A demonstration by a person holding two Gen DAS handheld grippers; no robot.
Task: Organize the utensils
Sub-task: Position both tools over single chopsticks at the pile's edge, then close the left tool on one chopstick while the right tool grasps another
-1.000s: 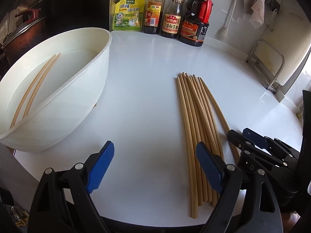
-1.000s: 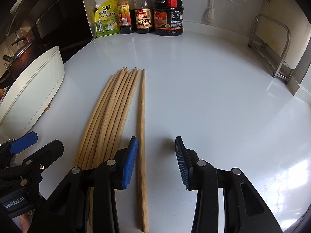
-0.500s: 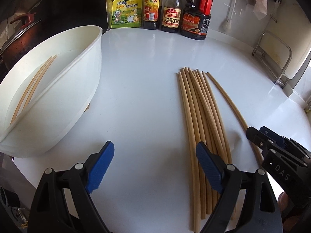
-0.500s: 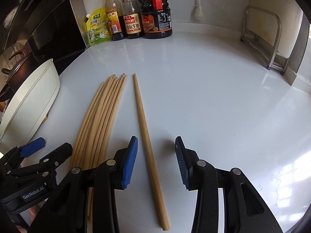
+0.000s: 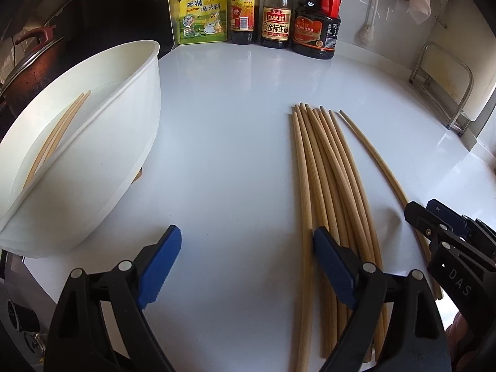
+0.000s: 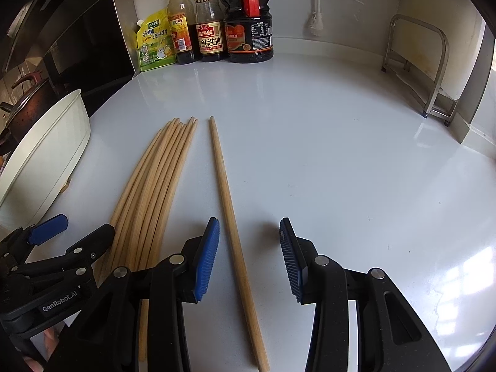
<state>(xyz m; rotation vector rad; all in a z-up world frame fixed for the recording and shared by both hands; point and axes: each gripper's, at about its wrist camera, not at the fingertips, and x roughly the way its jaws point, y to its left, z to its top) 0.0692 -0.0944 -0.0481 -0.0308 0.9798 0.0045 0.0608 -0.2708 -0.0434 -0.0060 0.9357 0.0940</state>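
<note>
A bundle of several wooden chopsticks (image 5: 328, 170) (image 6: 155, 179) lies lengthwise on the white counter (image 6: 325, 155). One single chopstick (image 6: 221, 170) (image 5: 372, 155) lies apart to its right and runs between the pads of my right gripper (image 6: 249, 232), which stands open without touching it. My left gripper (image 5: 246, 248) is open and its jaws are opening. Its right pad hangs over the bundle's left side, and the leftmost chopstick lies just inside it. A tilted white bowl (image 5: 93, 170) at the left holds two chopsticks (image 5: 59, 127).
A yellow pouch (image 5: 201, 15) and three sauce bottles (image 5: 276, 15) line the back wall. A metal rack (image 6: 418, 68) stands at the right by the wall. A lidded dark pot (image 5: 28, 68) sits behind the bowl. A hanging brush (image 6: 314, 21) is at the back.
The single chopstick has swung away from the bundle and now lies between my right gripper's pads. Both views have shifted a little; the bowl and bundle stayed put.
</note>
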